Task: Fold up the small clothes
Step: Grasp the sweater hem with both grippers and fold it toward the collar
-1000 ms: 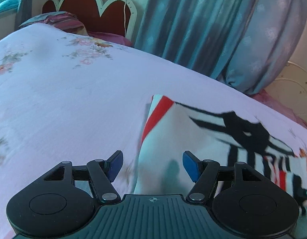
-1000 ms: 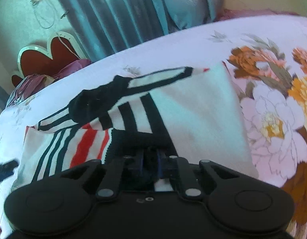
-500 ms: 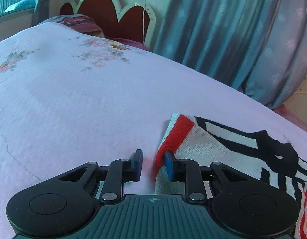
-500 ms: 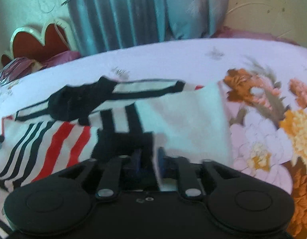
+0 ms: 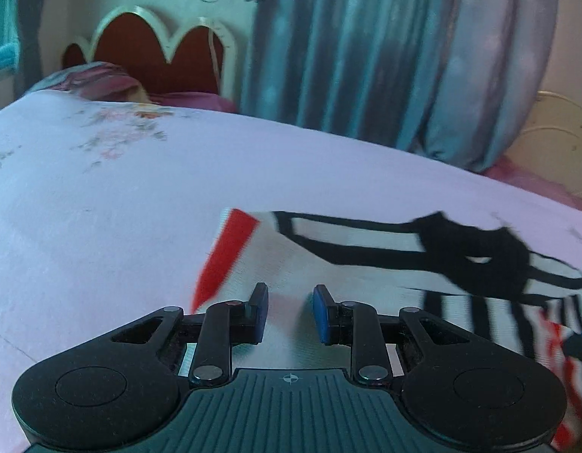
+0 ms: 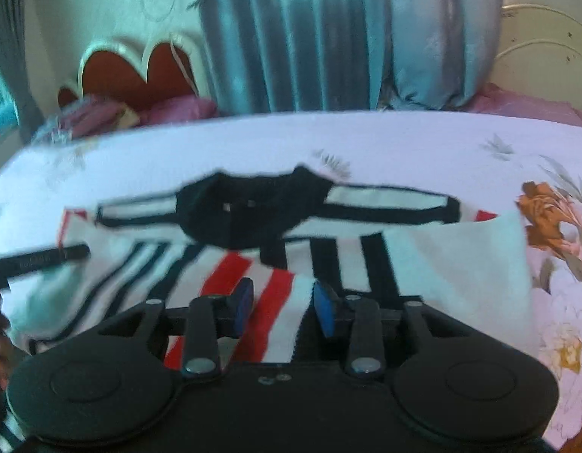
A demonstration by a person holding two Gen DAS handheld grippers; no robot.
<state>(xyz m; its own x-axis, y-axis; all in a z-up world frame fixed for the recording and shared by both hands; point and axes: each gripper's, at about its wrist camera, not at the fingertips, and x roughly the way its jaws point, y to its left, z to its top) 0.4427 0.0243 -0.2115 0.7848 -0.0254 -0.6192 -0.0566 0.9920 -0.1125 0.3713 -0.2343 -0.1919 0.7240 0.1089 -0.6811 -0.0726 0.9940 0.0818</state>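
both grippers, left (image 5: 290,313) parted, right (image 6: 283,307) opening, empty over flat striped knit garment (image 6: 453,264).

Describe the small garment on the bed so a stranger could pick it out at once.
Start at the bed, spread with a pale floral sheet, in front of the blue curtains. The small garment lies flat on the sheet's near part. It is the only striped thing there: white knit with black and red stripes and a solid black collar at its far edge.
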